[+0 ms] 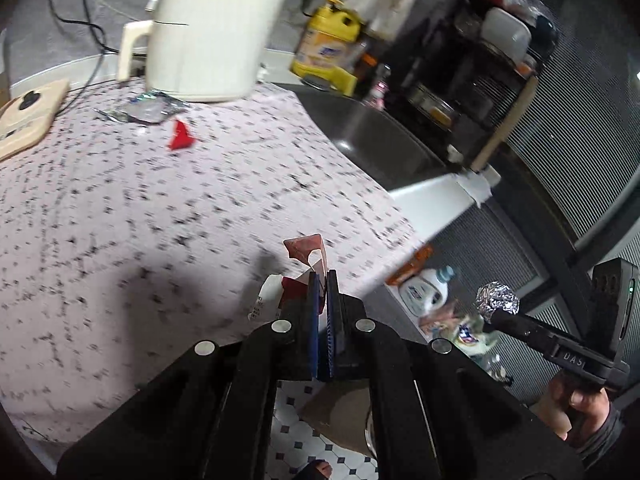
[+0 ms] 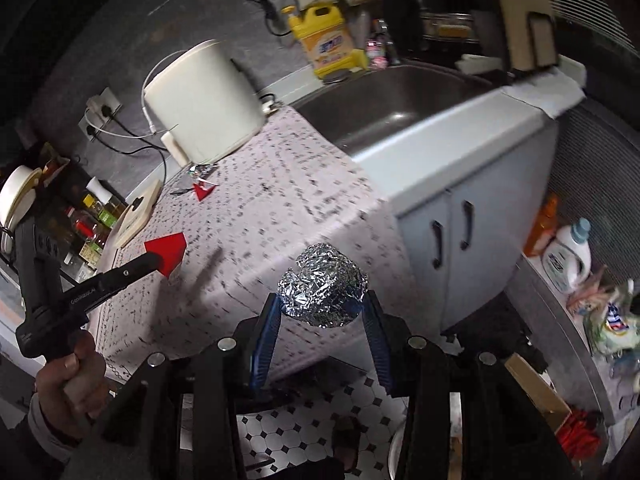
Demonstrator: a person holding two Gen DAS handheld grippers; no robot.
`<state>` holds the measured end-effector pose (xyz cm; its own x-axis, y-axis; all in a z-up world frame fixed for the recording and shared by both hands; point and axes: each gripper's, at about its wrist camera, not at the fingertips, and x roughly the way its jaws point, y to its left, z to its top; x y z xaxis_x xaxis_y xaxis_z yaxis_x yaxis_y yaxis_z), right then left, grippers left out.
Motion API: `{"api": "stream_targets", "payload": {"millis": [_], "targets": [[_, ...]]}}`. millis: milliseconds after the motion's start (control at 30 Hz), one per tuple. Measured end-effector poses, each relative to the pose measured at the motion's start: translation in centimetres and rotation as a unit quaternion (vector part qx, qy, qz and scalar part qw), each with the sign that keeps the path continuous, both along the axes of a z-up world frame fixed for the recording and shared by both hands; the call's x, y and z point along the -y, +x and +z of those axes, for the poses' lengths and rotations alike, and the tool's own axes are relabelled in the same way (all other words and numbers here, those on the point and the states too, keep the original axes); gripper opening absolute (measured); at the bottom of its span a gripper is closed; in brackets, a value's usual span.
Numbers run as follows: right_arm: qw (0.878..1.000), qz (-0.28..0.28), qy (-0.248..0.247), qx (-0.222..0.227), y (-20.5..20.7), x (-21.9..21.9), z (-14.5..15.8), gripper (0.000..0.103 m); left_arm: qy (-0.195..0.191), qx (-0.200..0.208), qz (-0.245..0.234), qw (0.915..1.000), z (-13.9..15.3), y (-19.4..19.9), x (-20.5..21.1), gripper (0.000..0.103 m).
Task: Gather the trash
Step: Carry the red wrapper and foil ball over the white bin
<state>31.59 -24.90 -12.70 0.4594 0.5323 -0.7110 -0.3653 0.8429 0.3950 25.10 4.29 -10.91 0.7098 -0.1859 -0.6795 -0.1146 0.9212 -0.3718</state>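
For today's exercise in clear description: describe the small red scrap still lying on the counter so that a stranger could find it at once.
Start at the big cream appliance at the back of the speckled counter, left of the steel sink. Just in front of its base lies a torn silvery wrapper, and next to that the red scrap. It is the only loose red piece on the counter; the other red scrap is pinched in the left gripper.

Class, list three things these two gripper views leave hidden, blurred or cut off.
1. Left wrist view: the red carton scrap is partly hidden by the shut left gripper.
2. Right wrist view: the underside of the foil ball is covered by the right gripper.
3. Both views: the yellow bottle label is blurred.
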Motion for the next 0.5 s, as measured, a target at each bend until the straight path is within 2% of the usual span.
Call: {"api": "stream_targets", "payload": {"millis": [233, 500], "targets": [[0.999, -0.044, -0.01, -0.022, -3.1, 7.3, -2.4, 0.042, -0.004, -0.01, -0.051, 0.9987, -1.0, 0.1, 7.5, 0.004], [0.994, -0.076, -0.034, -0.076, -7.1, 14.5, -7.5, 0.042, -0.014, -0.04, -0.101, 0.994, -4.1, -1.0, 15.2, 0.004]]}}
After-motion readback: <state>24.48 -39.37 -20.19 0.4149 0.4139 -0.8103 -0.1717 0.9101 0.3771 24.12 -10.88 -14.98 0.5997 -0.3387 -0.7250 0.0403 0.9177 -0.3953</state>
